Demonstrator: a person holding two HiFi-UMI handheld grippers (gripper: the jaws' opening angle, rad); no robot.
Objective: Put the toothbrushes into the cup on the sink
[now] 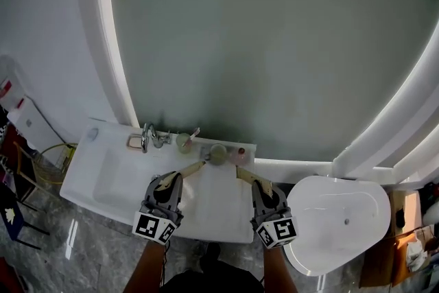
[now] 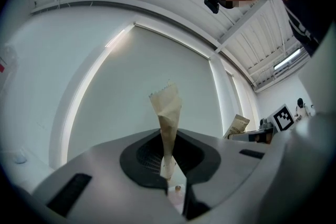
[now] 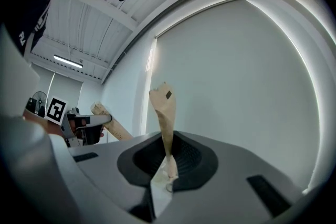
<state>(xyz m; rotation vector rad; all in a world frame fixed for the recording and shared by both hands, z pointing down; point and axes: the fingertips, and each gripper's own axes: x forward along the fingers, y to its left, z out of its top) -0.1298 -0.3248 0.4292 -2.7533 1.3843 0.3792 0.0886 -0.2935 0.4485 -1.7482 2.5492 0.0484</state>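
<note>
No legible text, label, brand or number shows anywhere.

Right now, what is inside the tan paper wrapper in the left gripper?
Nothing of the contents shows. The left gripper is shut on the tan paper wrapper, whose crimped end stands up closed. Whatever it holds, presumably a toothbrush, is covered by the paper.

The white sink surface (image 1: 219, 215) lies beneath both pairs of jaws, and its basin (image 1: 120, 182) is sunk just left of the jaws of the left gripper (image 1: 173, 179). Along its back edge, beyond the jaws, stand a chrome tap (image 1: 147, 137) off to the left, a pale green cup (image 1: 183, 142) ahead of the left jaws, a grey-green round cup (image 1: 218, 153) between the two pairs, and a small reddish item (image 1: 241, 151) ahead of the jaws of the right gripper (image 1: 258, 183). A small round thing (image 1: 92, 134) sits at the far left corner, well apart from both.
</note>
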